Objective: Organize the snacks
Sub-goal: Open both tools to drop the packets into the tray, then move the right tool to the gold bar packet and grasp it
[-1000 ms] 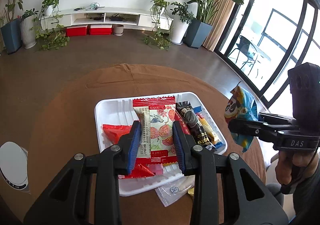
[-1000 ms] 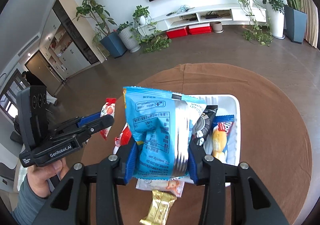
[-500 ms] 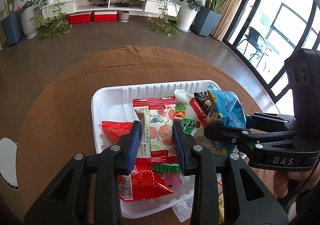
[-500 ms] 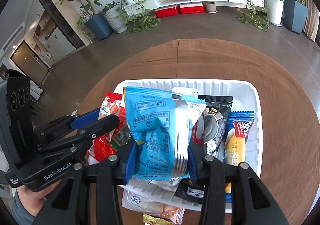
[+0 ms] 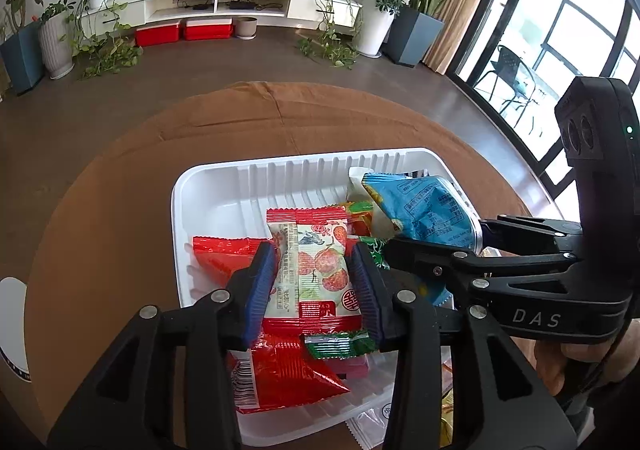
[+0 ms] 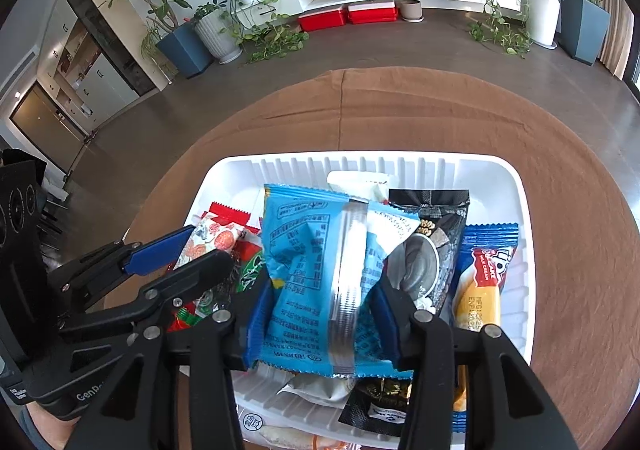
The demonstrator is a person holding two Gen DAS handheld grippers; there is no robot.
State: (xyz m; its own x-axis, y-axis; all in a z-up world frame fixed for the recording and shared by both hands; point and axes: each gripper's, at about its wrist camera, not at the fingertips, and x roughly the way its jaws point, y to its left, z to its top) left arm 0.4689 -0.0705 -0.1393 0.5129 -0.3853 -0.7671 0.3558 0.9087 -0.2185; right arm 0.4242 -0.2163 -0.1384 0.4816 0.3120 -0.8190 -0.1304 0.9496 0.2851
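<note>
While both tools hang over the white tray (image 6: 520, 234) on the brown table (image 6: 400, 110), the left hand-held gripper (image 5: 314, 282) is clenched on a strawberry snack packet (image 5: 316, 262), and the right hand-held gripper (image 6: 324, 314) grasps a blue snack bag (image 6: 312, 270) above the tray's other snacks.

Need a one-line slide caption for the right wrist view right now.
Right gripper holds a blue snack packet over the white tray, beside the left gripper.
</note>
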